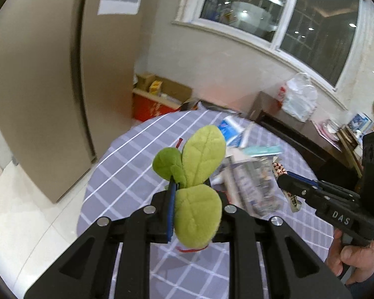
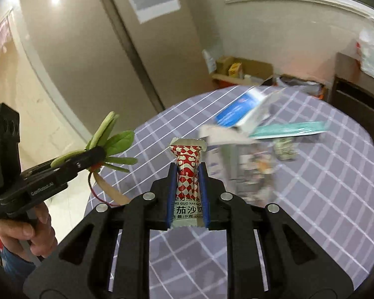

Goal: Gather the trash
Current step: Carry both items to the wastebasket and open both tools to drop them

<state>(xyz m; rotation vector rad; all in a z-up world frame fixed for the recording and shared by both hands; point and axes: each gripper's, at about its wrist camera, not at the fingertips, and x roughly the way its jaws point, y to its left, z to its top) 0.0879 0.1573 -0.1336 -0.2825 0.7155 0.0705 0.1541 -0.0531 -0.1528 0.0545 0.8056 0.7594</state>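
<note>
Because both pieces of trash are lifted above the round table, each one sits pinched between closed jaws and not lying on the checked cloth. The red-and-white sachet stands upright in the right gripper, held at its middle so that both crimped ends stay free. The green plush leaves with a red string are clamped in the left gripper, also off the table.

I judge both are being carried to a bin, which no view shows. More trash remains further back on the cloth: a blue-and-white box and a teal packet, blurred. The two grippers are near each other, so they need care when turning. To the left, beyond the table edge, is free floor.
</note>
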